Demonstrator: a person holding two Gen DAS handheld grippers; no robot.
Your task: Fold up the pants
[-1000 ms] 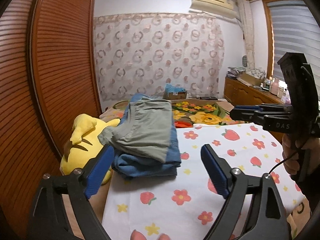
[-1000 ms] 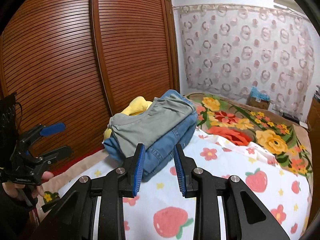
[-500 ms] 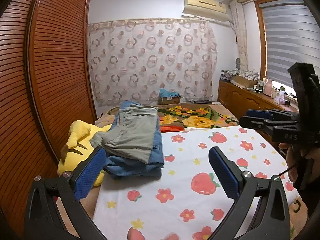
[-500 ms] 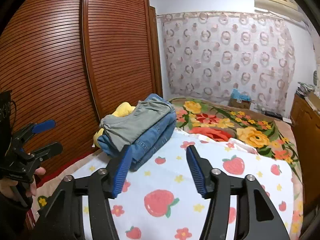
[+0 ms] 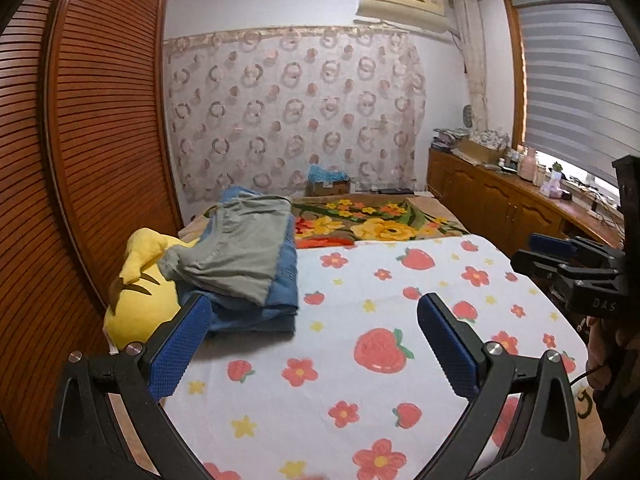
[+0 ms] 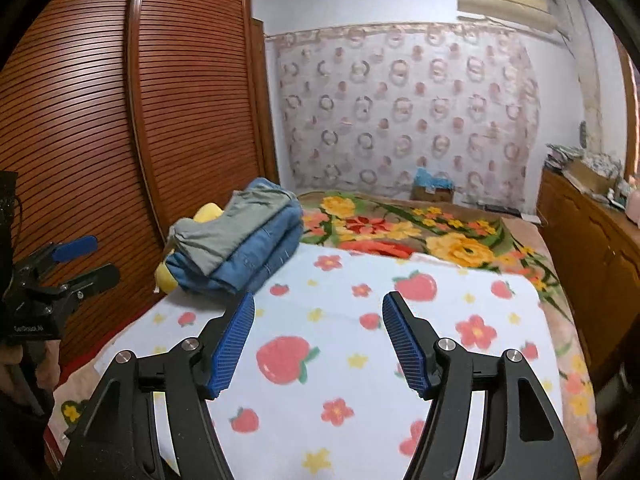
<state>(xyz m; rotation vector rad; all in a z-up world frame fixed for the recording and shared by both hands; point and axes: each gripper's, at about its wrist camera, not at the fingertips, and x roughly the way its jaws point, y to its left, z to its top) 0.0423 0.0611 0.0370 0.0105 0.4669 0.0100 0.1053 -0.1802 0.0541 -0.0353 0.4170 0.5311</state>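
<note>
Denim pants [image 5: 276,280] folded under grey pair [image 5: 236,256] — stack sits at far left of strawberry sheet [image 5: 400,320], against yellow plush [image 5: 136,280]. My left gripper [image 5: 312,344] wide, right gripper [image 6: 318,344] wide, both empty — folding looks finished.

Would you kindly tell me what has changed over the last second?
The right gripper opened from nearly shut to wide, and both grippers drew back from the folded pants. The left gripper stayed open and empty. The pants stayed stacked beside the yellow plush.
</note>
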